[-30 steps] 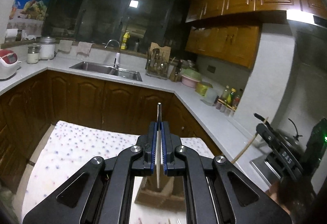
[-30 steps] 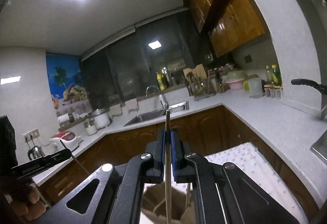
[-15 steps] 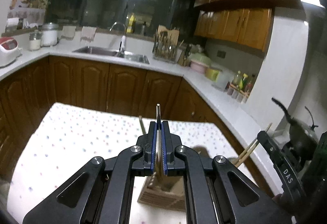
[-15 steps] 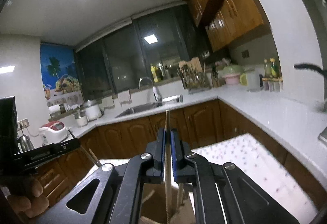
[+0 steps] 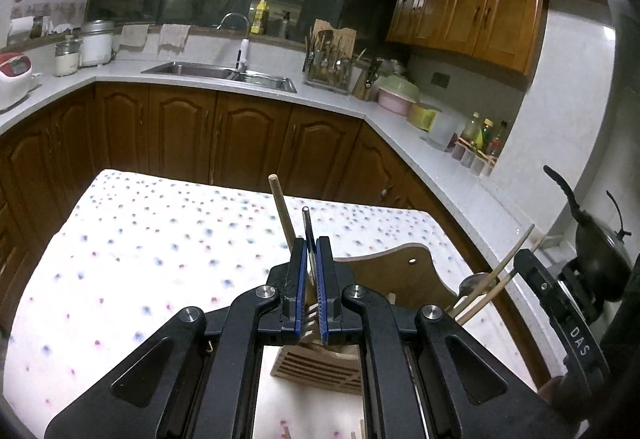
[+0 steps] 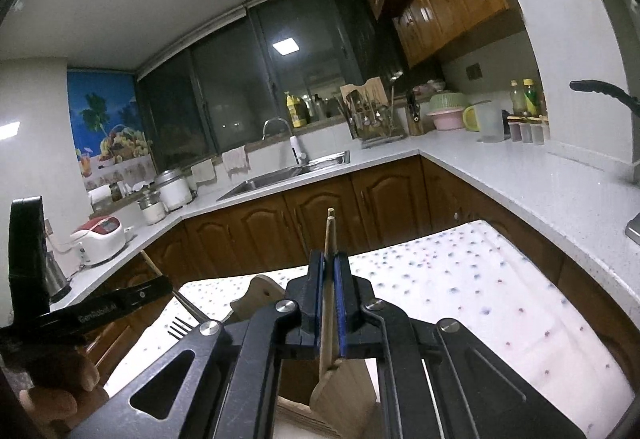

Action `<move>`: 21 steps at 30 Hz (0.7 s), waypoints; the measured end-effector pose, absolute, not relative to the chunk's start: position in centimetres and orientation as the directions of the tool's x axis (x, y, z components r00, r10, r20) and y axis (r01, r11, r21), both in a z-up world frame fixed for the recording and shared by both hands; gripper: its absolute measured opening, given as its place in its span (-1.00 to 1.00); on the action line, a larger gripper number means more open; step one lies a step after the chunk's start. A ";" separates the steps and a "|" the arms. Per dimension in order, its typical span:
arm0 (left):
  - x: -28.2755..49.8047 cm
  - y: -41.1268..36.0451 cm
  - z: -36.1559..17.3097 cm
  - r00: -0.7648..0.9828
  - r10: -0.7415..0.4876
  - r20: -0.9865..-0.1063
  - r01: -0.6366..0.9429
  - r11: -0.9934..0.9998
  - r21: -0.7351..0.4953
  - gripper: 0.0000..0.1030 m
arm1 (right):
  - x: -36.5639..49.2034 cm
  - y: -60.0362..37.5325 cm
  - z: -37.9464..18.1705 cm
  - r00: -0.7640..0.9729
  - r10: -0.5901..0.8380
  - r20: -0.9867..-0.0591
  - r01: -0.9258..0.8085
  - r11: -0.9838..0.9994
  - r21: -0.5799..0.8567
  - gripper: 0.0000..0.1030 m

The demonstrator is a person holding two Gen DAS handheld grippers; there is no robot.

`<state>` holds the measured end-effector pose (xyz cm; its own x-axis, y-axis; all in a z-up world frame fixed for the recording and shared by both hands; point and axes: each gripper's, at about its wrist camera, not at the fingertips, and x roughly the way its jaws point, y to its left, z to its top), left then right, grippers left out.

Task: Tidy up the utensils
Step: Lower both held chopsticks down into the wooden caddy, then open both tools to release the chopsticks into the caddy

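My left gripper (image 5: 311, 251) is shut on a metal fork (image 5: 307, 227), handle up, tines down over a wooden utensil holder (image 5: 384, 279). A wooden stick (image 5: 282, 211) stands in the holder just left of the fork. My right gripper (image 6: 329, 267) is shut on a pair of wooden chopsticks (image 6: 329, 235), held upright above the same holder (image 6: 344, 387). In the right wrist view the fork's tines (image 6: 179, 326) show at the left below the other gripper. In the left wrist view the chopsticks (image 5: 496, 275) show at the right.
The holder stands on a table with a white dotted cloth (image 5: 140, 239). Wooden cabinets and a white L-shaped counter (image 5: 440, 167) lie beyond, with a sink (image 5: 220, 73), a rice cooker (image 6: 100, 239), bottles and a black pan (image 5: 600, 251).
Both grippers have tilted downward and come lower toward the holder, which now shows more fully. The fork and chopsticks stay gripped.
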<state>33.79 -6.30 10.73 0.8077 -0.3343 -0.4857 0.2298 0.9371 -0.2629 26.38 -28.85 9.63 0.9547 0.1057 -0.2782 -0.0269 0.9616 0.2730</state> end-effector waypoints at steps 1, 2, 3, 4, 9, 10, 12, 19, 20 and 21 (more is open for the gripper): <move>33.8 -6.3 10.7 0.807 -0.336 -0.487 0.230 0.937 -0.264 -0.92 | 26.4 -28.8 9.6 0.954 0.105 -0.280 -0.026 0.961 0.274 -0.89; 33.8 -6.3 10.7 0.806 -0.336 -0.488 0.231 0.937 -0.264 -0.92 | 26.3 -28.8 9.6 0.954 0.105 -0.282 -0.024 0.961 0.276 -0.89; 33.8 -6.4 10.7 0.805 -0.336 -0.490 0.230 0.937 -0.263 -0.92 | 26.4 -28.9 9.5 0.953 0.105 -0.285 -0.022 0.959 0.281 -0.89; 33.9 -6.4 10.7 0.803 -0.336 -0.492 0.230 0.937 -0.263 -0.92 | 26.4 -28.8 9.5 0.952 0.105 -0.288 -0.020 0.959 0.284 -0.88; 33.9 -6.0 10.9 0.789 -0.366 -0.493 0.248 0.925 -0.288 -0.92 | 26.4 -29.3 9.7 0.947 0.126 -0.297 -0.027 0.948 0.317 -0.77; 33.8 -5.9 11.0 0.793 -0.361 -0.491 0.246 0.927 -0.284 -0.92 | 26.3 -29.4 9.9 0.947 0.129 -0.294 -0.029 0.947 0.321 -0.68; 33.5 -5.7 11.2 0.794 -0.363 -0.487 0.245 0.925 -0.289 -0.92 | 25.8 -29.5 10.3 0.951 0.135 -0.277 -0.037 0.943 0.331 -0.35; 31.6 -4.5 12.3 0.803 -0.374 -0.465 0.250 0.918 -0.308 -0.20 | 23.9 -30.5 11.5 0.959 0.142 -0.246 -0.040 0.925 0.378 0.20; 31.1 -4.2 12.3 0.805 -0.372 -0.463 0.247 0.919 -0.308 -0.03 | 23.6 -30.7 11.5 0.959 0.145 -0.244 -0.041 0.922 0.385 0.24; 30.5 -3.8 12.3 0.809 -0.365 -0.461 0.238 0.920 -0.312 0.03 | 23.2 -30.9 11.6 0.960 0.148 -0.238 -0.044 0.918 0.393 0.38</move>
<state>30.52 -3.77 12.29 0.8090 -0.3651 -0.4606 0.2375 0.9199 -0.3120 23.22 -30.87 11.56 0.9598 0.1483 -0.2384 -0.0443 0.9184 0.3931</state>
